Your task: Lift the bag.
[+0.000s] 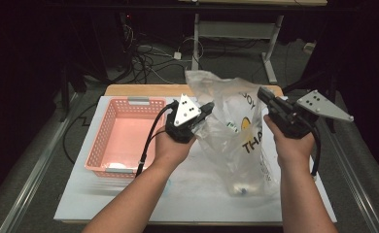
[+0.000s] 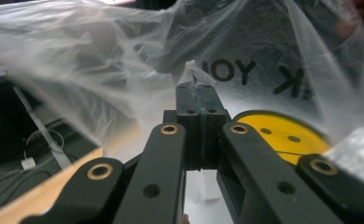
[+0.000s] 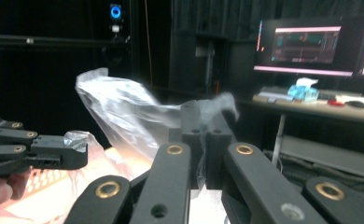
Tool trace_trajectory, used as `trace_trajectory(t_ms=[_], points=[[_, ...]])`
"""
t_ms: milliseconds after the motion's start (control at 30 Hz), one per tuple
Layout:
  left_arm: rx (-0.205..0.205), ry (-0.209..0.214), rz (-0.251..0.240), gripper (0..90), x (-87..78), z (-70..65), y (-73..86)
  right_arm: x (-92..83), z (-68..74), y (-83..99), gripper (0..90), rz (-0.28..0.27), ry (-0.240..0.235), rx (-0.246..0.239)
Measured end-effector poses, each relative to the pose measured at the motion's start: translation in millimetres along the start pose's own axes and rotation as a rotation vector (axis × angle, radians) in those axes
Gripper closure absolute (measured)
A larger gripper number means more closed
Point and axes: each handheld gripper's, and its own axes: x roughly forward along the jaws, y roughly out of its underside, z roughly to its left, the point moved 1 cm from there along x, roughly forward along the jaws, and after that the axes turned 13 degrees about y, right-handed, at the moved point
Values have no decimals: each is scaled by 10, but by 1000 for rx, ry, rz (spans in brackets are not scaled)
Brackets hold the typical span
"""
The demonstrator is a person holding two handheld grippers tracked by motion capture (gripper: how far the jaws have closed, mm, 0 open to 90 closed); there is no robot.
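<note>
A clear plastic bag (image 1: 236,131) with black lettering and a yellow smiley hangs above the white table top (image 1: 187,199), with something small resting in its bottom. My left gripper (image 1: 208,108) is shut on the bag's left rim, and its pads pinch the film (image 2: 195,74) in the left gripper view. On the other side my right gripper (image 1: 261,93) is shut on the right rim of the bag (image 3: 124,107). The other gripper (image 3: 75,154) shows at the left of the right gripper view, also clamped on film. Both hands hold the bag stretched between them.
A pink plastic basket (image 1: 106,145) stands on the left of the table, with nothing in it that I can see. Cables and a desk frame (image 1: 236,34) lie on the floor beyond the table. A desk with monitors (image 3: 306,46) stands at the right of the right gripper view.
</note>
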Motion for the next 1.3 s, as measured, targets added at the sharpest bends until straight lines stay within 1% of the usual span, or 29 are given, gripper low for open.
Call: trace_trajectory(t_ms=[33, 100, 133, 267, 367, 433, 467, 600, 667, 700, 767, 833, 867, 900, 1000, 1033, 1100, 1167, 1200, 1233, 1267, 1300], points=[[11, -5, -7, 886, -1, 1, -64, 5, -4, -40, 900, -8, 2, -1], [15, -4, -21, 886, -10, 0, -150, 11, -21, -157, 900, -30, 9, 3], [22, -7, -28, 886, -18, 3, -201, 10, -31, -193, 900, -37, 11, -5], [47, -23, -57, 886, -56, 17, -380, -14, -54, -366, 900, -69, 23, -5], [58, -29, -77, 886, -83, 21, -471, -44, -76, -459, 900, -93, 31, -14], [57, -34, -92, 886, -106, 34, -497, -63, -83, -501, 900, -105, 33, -12], [53, -32, -96, 886, -110, 43, -498, -67, -90, -507, 900, -107, 32, -14], [47, -38, -81, 886, -103, 81, -452, -56, -116, -477, 900, -98, 34, -13], [41, -40, -72, 885, -95, 100, -415, -41, -114, -436, 900, -88, 33, -4], [38, -44, -68, 885, -92, 113, -394, -33, -119, -410, 900, -83, 33, -13], [23, -41, -59, 885, -91, 145, -352, -18, -114, -359, 900, -69, 31, -1], [13, -42, -54, 884, -86, 161, -326, -8, -120, -305, 900, -60, 29, -8], [14, -43, -47, 884, -88, 170, -313, -4, -119, -292, 900, -57, 29, -3], [12, -41, -42, 883, -89, 177, -304, -1, -126, -274, 900, -52, 26, -10], [11, -44, -31, 881, -93, 188, -289, 9, -126, -244, 900, -39, 21, -9], [10, -42, -32, 867, -98, 191, -285, 13, -125, -238, 897, -37, 23, -8], [1, -29, -26, 785, -115, 203, -275, 16, -120, -236, 881, -33, 19, -13], [0, -37, -29, 728, -150, 210, -256, 17, -112, -236, 857, -29, 17, -12], [-11, -35, -30, 690, -175, 217, -240, 17, -107, -234, 839, -26, 17, -10], [-26, -25, -25, 644, -193, 223, -225, 18, -109, -231, 826, -22, 15, -14], [-30, -21, -5, 607, -211, 224, -208, 19, -109, -225, 820, -17, 11, -15], [-23, -36, 9, 575, -241, 218, -183, 21, -103, -218, 811, -14, 10, -11]])
